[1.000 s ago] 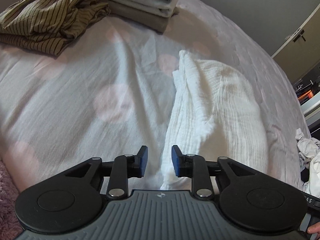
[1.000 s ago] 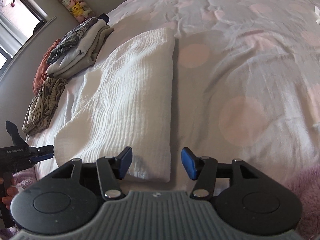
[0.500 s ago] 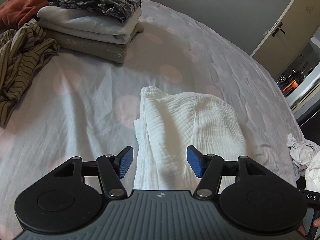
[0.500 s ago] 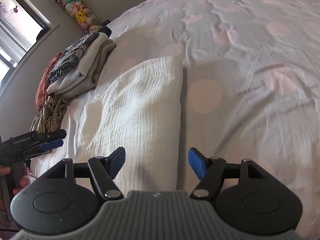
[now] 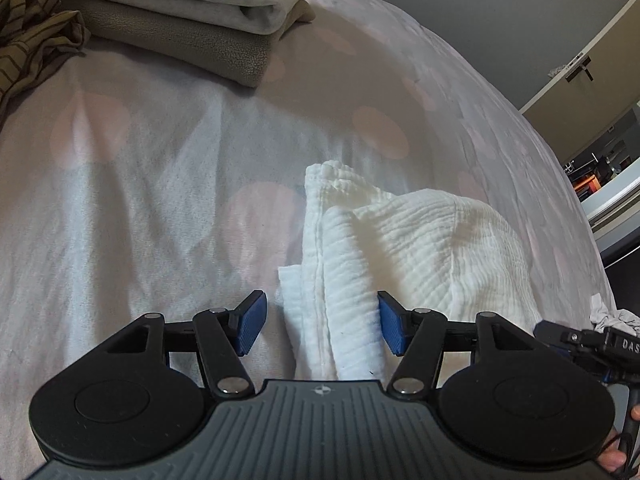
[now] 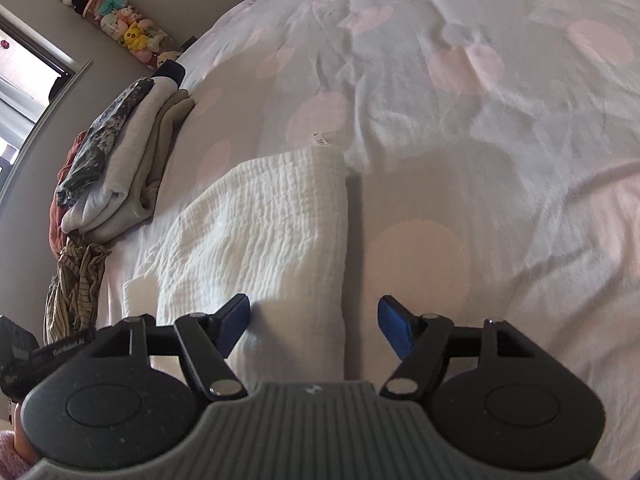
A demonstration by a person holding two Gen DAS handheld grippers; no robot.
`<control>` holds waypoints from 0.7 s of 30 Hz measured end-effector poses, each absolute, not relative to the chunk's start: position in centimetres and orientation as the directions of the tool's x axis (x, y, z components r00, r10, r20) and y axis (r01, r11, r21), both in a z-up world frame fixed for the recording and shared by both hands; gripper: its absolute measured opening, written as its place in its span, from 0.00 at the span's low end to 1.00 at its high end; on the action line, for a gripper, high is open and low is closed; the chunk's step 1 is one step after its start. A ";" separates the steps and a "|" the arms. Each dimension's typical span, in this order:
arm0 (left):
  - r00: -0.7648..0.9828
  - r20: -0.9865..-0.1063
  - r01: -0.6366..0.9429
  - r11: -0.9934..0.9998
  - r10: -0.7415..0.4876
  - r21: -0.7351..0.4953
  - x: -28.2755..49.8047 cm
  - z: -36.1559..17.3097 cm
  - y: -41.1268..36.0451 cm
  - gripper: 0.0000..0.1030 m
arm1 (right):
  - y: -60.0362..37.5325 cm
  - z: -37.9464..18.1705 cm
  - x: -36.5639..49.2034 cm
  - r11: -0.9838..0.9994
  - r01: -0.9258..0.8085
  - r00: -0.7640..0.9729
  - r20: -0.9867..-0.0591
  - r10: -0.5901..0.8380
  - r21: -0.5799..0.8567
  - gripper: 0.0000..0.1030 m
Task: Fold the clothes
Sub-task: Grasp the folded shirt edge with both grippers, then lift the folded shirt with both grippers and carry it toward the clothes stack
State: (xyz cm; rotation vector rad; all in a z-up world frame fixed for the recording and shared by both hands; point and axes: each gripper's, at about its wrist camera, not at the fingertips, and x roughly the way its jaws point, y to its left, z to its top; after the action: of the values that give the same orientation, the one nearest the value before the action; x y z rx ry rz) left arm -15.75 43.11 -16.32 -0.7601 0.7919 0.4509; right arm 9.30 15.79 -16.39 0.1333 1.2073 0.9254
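Muslin-like white cloth [image 5: 408,248] lies on the bed [image 5: 152,184], already doubled into a long, layered bundle, with a stack of folded clothes [image 5: 192,12] well beyond it at the far left and a crumpled striped garment [image 5: 28,44] beside that stack. The crinkled weave looks light, limp and soft, not slippery; it should sag and spill open if lifted by a single layer. Left tongs [image 5: 320,326] are released, jaws spread to either side of the near left edge, where several hems [image 5: 310,280] stack up. Right tongs [image 6: 314,326] are likewise released, straddling the near right border. Best hold, I judge, is each near corner, pinching all layers together, low against the bed.
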 end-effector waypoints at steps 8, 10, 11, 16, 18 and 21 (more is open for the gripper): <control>0.653 -0.753 -0.602 0.654 0.073 -0.458 -14.8 -16.7 43.0 0.17 | 18.4 -17.7 10.7 0.618 -0.542 0.016 -0.728 0.685 0.569 0.44; 0.658 -0.750 -0.598 0.654 0.070 -0.464 -14.6 -16.8 43.0 0.14 | 18.6 -17.7 10.7 0.613 -0.542 0.005 -0.727 0.686 0.575 0.28; 0.658 -0.750 -0.598 0.657 0.075 -0.459 -14.5 -16.6 42.8 0.12 | 18.6 -17.7 10.7 0.614 -0.539 0.004 -0.726 0.687 0.577 0.24; 0.675 -0.727 -0.595 0.673 0.122 -0.440 -15.1 -14.5 42.0 0.10 | 18.6 -16.2 10.0 0.616 -0.563 0.039 -0.727 0.686 0.551 0.15; 0.686 -0.713 -0.593 0.678 0.142 -0.435 -15.5 -13.5 41.6 0.10 | 18.6 -15.1 9.5 0.611 -0.584 0.060 -0.722 0.689 0.534 0.14; 0.702 -0.691 -0.589 0.685 0.172 -0.428 -16.1 -11.9 41.1 0.10 | 18.5 -13.3 8.8 0.600 -0.618 0.091 -0.711 0.697 0.509 0.13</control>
State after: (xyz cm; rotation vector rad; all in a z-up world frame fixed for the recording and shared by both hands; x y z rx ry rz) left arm -16.11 41.12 -11.95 -0.6916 0.6644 0.4633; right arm 8.79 18.52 -13.30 0.0858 1.1108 0.9787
